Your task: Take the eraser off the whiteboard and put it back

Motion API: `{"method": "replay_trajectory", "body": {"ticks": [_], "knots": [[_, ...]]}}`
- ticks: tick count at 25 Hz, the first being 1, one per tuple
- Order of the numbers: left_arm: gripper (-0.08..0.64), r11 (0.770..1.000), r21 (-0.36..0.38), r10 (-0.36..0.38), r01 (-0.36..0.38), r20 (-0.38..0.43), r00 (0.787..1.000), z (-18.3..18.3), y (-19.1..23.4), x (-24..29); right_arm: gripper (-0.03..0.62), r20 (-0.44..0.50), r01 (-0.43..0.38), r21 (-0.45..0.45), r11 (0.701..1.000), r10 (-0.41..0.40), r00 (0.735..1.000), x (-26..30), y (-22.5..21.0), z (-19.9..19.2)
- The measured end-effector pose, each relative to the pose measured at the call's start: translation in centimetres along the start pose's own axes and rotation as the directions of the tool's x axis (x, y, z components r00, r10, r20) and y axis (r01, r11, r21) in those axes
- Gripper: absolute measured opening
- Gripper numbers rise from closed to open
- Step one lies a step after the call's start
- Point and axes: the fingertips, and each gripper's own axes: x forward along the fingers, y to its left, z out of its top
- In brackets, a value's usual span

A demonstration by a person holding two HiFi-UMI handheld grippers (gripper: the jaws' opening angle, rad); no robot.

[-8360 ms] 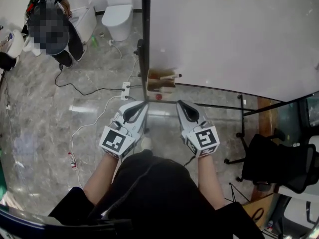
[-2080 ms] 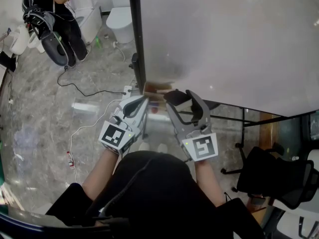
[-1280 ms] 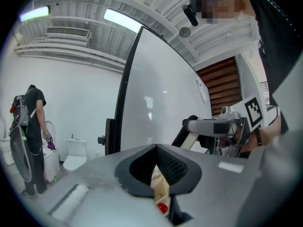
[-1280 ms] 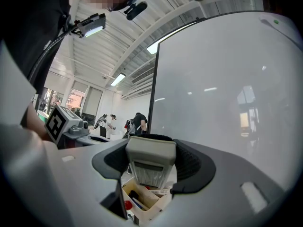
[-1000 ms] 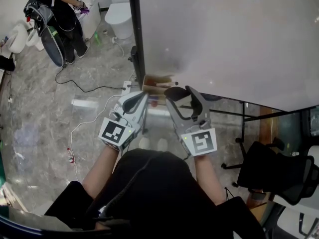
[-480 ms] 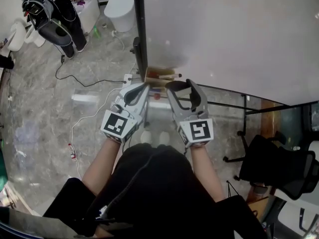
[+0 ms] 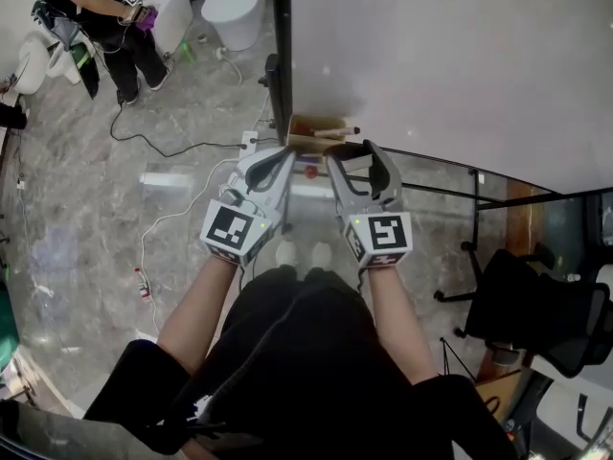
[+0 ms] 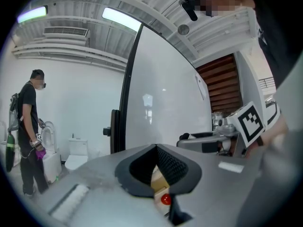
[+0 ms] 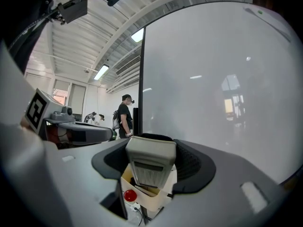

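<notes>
One eraser, two grippers
Right gripper gripped the eraser — left gripper sat closed, empty; box mostly hidden.

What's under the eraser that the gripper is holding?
A small cardboard box sits below the eraser in the right gripper, with a red round thing by it. The eraser covers most of what's inside.

Pale grey block eraser with a ribbed face, upright, clamped between the right gripper's jaws, just above a small cardboard box, near the large, upright, black-framed whiteboard
</notes>
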Motion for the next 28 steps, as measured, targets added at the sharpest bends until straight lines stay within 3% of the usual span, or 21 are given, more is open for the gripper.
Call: {"method": "replay_trajectory", "body": {"ticks": [20, 28], "knots": [[0.006, 0.999, 0.032, -0.025, 0.026, -0.025, 0.999, -1.4, 1.1, 0.2, 0.278, -0.034, 0.093, 0.05, 0.994, -0.092, 0.995, 2.2, 0.2, -3.0], [0.006, 0.999, 0.027, -0.041, 0.042, -0.032, 0.999, -2.0, 1.4, 0.2, 0.279, -0.063, 0.169, 0.043, 0.985, -0.166, 0.984, 3.0, 0.1, -4.8]]}}
